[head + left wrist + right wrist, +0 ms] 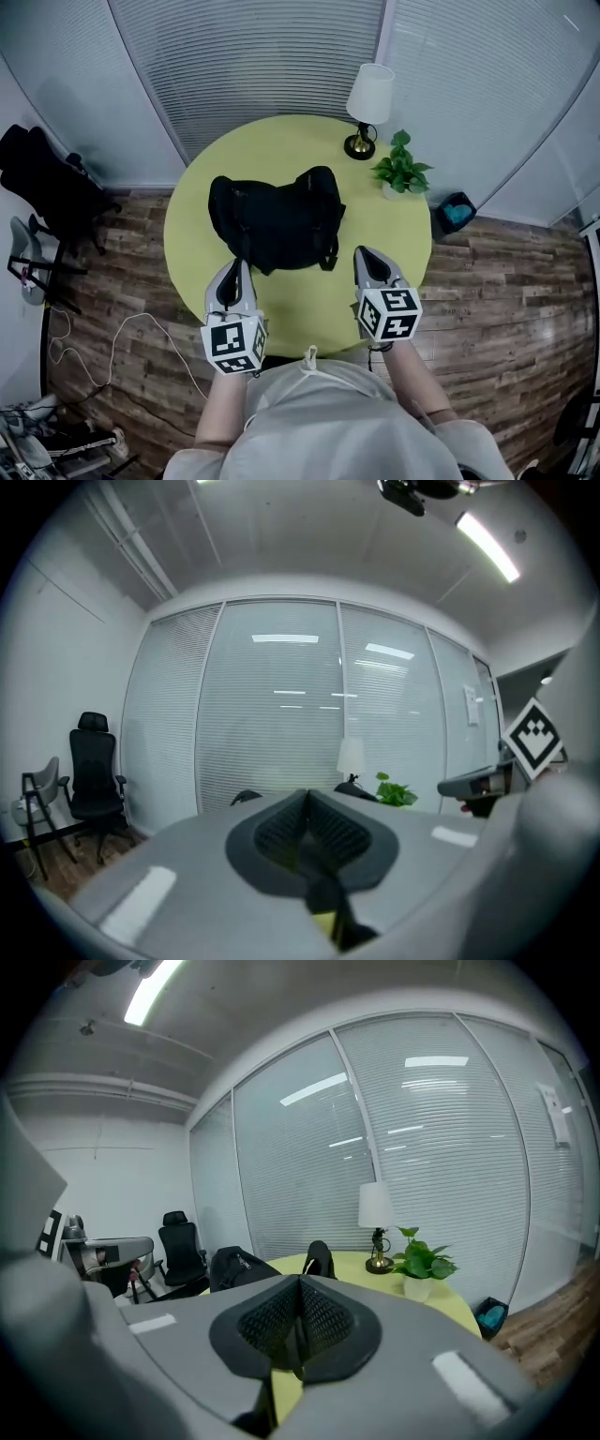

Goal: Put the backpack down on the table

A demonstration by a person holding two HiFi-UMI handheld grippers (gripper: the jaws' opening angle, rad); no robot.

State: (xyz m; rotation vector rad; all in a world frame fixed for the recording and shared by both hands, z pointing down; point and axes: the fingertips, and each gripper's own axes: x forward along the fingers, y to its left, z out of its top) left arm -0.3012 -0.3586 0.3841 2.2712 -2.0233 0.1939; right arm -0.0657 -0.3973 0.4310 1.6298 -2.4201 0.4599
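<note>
Backpack [275, 217]: on table [309, 314], long axis crosswise, just ahead between left gripper [235, 265] and right gripper [362, 251]; both jaws together, empty.

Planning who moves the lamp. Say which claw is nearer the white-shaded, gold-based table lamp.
Right. In the head view the right claw is almost straight below the lamp; the left claw is further left, by the black backpack.

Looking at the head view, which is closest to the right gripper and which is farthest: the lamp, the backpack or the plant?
1. Backpack: just left of the right gripper, in the middle of the table.
2. Plant: beyond the gripper, near the table's far right edge.
3. Lamp: farthest, at the table's back edge.
</note>
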